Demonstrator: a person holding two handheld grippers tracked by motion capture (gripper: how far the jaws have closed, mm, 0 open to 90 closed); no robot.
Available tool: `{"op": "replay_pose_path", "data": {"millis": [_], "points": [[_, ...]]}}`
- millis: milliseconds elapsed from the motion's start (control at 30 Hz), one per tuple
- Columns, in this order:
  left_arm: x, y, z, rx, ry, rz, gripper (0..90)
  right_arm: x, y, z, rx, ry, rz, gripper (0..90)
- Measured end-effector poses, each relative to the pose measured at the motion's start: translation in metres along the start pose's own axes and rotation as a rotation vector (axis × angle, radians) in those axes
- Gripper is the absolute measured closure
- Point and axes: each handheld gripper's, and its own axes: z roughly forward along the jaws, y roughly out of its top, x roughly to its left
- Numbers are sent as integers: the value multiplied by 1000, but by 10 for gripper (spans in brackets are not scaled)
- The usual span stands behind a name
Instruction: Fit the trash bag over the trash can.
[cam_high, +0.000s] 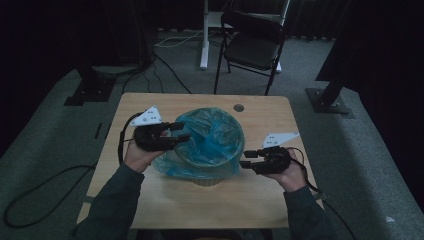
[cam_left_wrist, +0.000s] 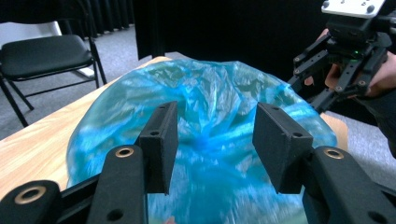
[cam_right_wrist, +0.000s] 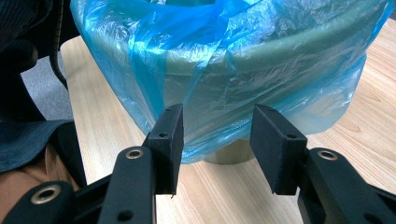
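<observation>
A bin lined with a blue plastic bag stands near the middle of the wooden bench, the bag folded down over its rim and skirting its sides. The left gripper hovers over the bin's left rim, its fingers apart with nothing between them. The right gripper sits low just beside the bin's right side, fingers likewise apart and empty. Bare bench lies in front of the bin toward the person. A black folding chair stands beyond the far edge, well apart.
</observation>
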Motion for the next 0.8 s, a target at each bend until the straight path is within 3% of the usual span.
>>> {"op": "replay_pose_path", "data": {"millis": [167,267,500,533,633,667,800], "points": [[4,17,13,19,1,26,517,1,-1,0,-1,1,-2,539],[9,33,25,62,-2,51,525,1,-1,0,-2,1,-1,539],[11,48,44,105,7,74,588,1,-1,2,0,3,-1,539],[11,50,54,148,23,92,610,1,-2,2,-1,4,-1,539],[11,51,62,184,32,105,643,1,-2,2,-1,4,1,539],[11,51,72,225,38,116,646,1,-3,2,-1,5,1,539],[10,52,84,273,27,132,644,1,-4,2,-1,5,2,539]]}}
